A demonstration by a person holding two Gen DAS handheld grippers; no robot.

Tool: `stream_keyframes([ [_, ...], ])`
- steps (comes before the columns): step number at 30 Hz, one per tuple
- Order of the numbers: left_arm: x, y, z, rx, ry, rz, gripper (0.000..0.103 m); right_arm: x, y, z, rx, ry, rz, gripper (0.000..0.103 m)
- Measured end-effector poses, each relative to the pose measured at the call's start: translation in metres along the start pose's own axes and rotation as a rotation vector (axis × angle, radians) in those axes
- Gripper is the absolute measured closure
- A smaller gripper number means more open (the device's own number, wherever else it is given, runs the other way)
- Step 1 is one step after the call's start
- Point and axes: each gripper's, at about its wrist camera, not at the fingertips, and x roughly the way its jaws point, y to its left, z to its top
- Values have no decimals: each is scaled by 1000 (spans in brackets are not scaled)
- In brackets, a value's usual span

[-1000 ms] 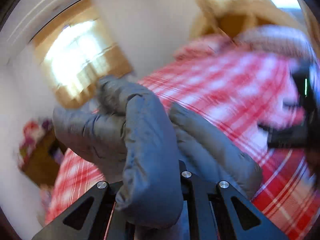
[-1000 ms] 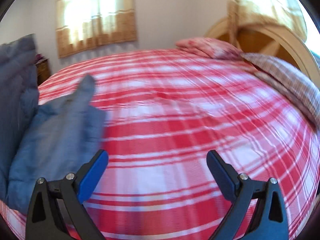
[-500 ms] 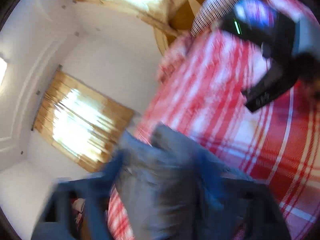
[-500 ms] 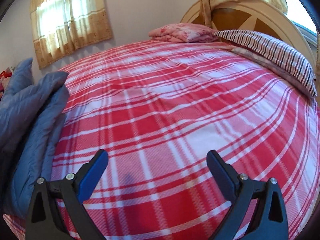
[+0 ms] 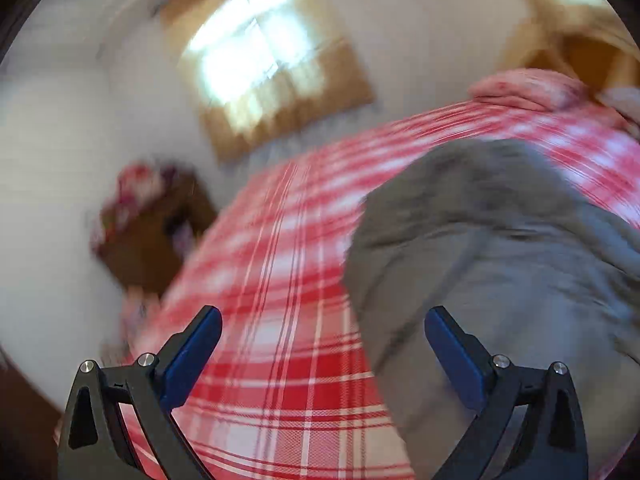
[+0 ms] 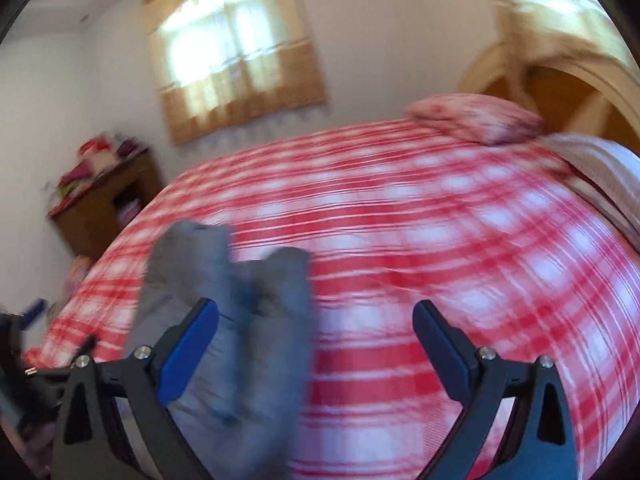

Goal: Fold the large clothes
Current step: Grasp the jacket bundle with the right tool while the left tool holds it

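Observation:
A grey padded jacket [image 5: 500, 264] lies bunched on the red and white plaid bedspread [image 5: 280, 280]. In the left wrist view it fills the right side, reaching behind the right finger. My left gripper [image 5: 320, 344] is open above the bedspread with nothing between its blue pads. In the right wrist view the same jacket [image 6: 236, 320] sits at lower left, behind and beside the left finger. My right gripper [image 6: 316, 336] is open over the bedspread [image 6: 440, 240], holding nothing. Both views are blurred by motion.
A pink pillow [image 6: 476, 118] and a striped pillow [image 6: 600, 168] lie at the headboard [image 6: 580, 92] on the far right. A brown cabinet [image 6: 104, 204] with clutter on top stands left of the bed. A curtained window [image 6: 236, 52] is on the far wall.
My left gripper was shut on the grey jacket and has since opened and let it drop onto the bed, then swung left. My right gripper rose and stayed open.

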Motion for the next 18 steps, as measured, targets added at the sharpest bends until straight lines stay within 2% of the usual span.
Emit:
stream_keyframes([
  [2, 29, 12, -1, -74, 45, 12, 1, 36, 30, 12, -38, 94, 11, 6],
  [5, 59, 13, -4, -170, 101, -88, 1, 90, 60, 9, -105, 238, -26, 13],
  [6, 64, 11, -4, -180, 110, -112, 1, 100, 62, 5, -109, 276, -27, 20],
  [7, 67, 7, -3, -185, 115, -146, 1, 113, 59, -3, -83, 321, 3, 46],
  [8, 65, -1, -1, -180, 107, -148, 1, 114, 53, -11, -57, 328, 45, 74],
  [9, 64, -7, 1, -172, 94, -147, 1, 111, 49, -17, -51, 314, 61, 81],
  [12, 52, -31, 9, -148, 32, -183, 1, 91, 29, -35, -20, 237, 64, 89],
  [14, 39, -45, 8, -114, 4, -194, 1, 84, 3, -50, 73, 205, 68, 89],
  [16, 41, -73, 6, -29, -17, -189, 1, 92, -9, -63, 106, 197, 34, 89],
  [18, 43, -94, 3, 36, -35, -182, 1, 108, -22, -76, 142, 232, 22, 88],
])
